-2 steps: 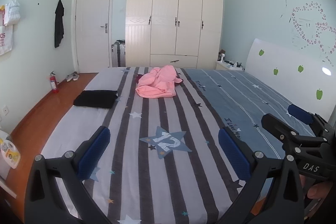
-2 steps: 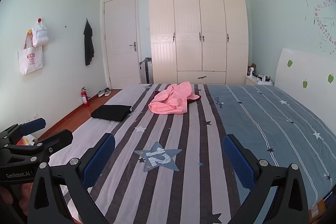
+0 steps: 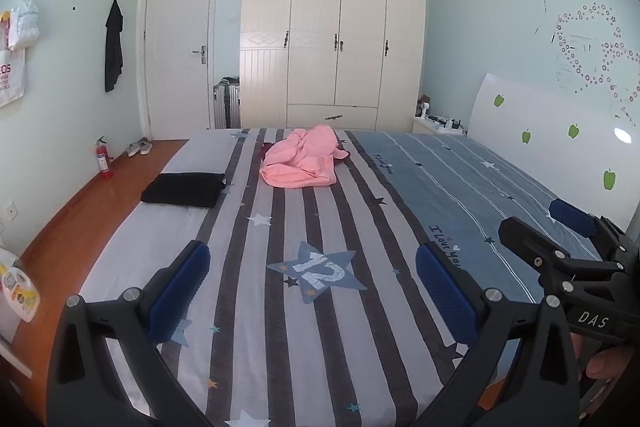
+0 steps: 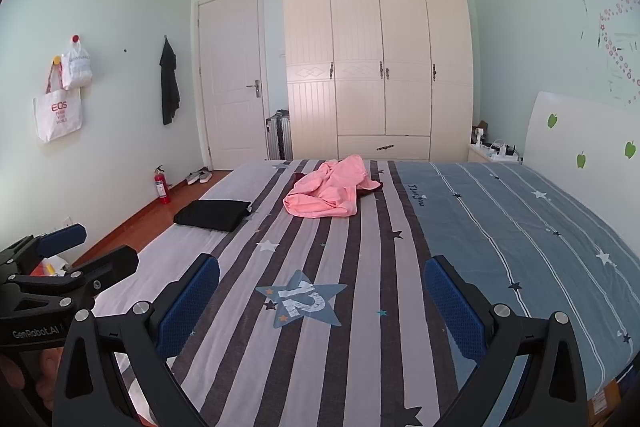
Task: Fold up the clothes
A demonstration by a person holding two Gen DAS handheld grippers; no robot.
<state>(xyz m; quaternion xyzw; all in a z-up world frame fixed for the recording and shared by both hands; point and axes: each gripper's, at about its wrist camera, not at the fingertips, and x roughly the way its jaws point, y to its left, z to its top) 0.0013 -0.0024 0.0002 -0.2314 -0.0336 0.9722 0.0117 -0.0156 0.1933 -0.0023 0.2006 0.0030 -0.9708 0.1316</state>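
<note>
Pink garment (image 3: pixel 306 163) lies crumpled in a heap at the far side of the bed (image 3: pixel 360 227); black garment (image 3: pixel 182 189) lies folded flat near the bed's left edge. Left gripper (image 3: pixel 312 291) and right gripper (image 4: pixel 322 301) hover over the near end, both spread wide, holding nothing. Judged best: pinch the pink heap at a hem or shoulder, one layer only, and spread flat before folding.
</note>
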